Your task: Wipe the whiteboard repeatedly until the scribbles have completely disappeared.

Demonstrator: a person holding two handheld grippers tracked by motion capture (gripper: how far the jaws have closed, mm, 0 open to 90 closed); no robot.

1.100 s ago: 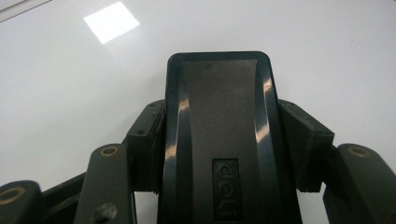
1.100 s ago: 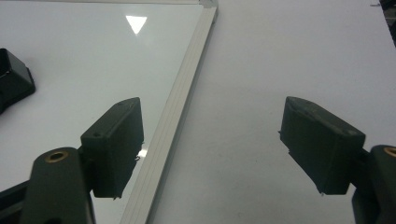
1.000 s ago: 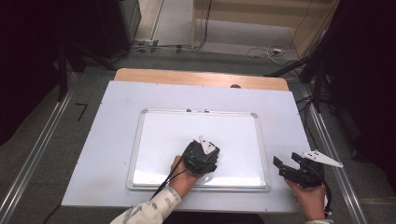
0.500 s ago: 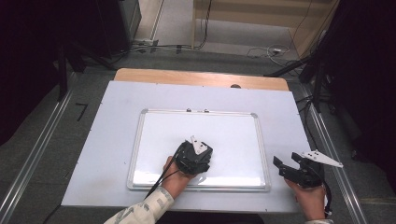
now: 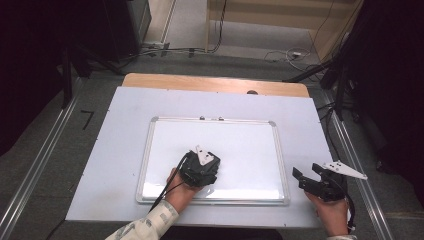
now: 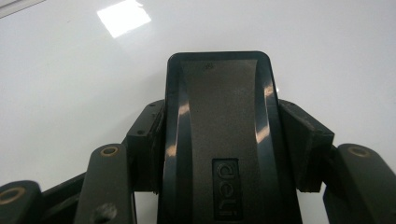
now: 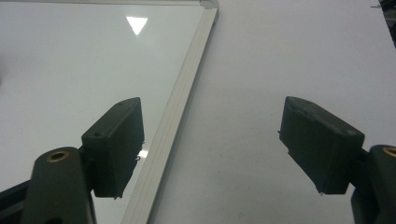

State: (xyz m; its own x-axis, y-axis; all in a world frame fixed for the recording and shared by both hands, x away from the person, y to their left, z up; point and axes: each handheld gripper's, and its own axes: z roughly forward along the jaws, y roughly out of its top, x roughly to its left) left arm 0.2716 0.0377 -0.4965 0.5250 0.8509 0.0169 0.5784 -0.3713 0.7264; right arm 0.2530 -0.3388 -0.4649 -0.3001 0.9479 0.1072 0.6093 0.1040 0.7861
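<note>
Left gripper view shows the left gripper (image 6: 224, 140) clamping a black eraser (image 6: 219, 135) (branded "deli"), long axis pointing away over the whiteboard (image 6: 70, 93); the high view shows the right gripper (image 5: 312, 181) gaping off the board's right edge.

A wooden counter (image 5: 215, 83) carries a large white sheet (image 5: 115, 150) that covers all but its far edge, and a framed whiteboard (image 5: 250, 145) lies flat at the middle of that sheet.
</note>
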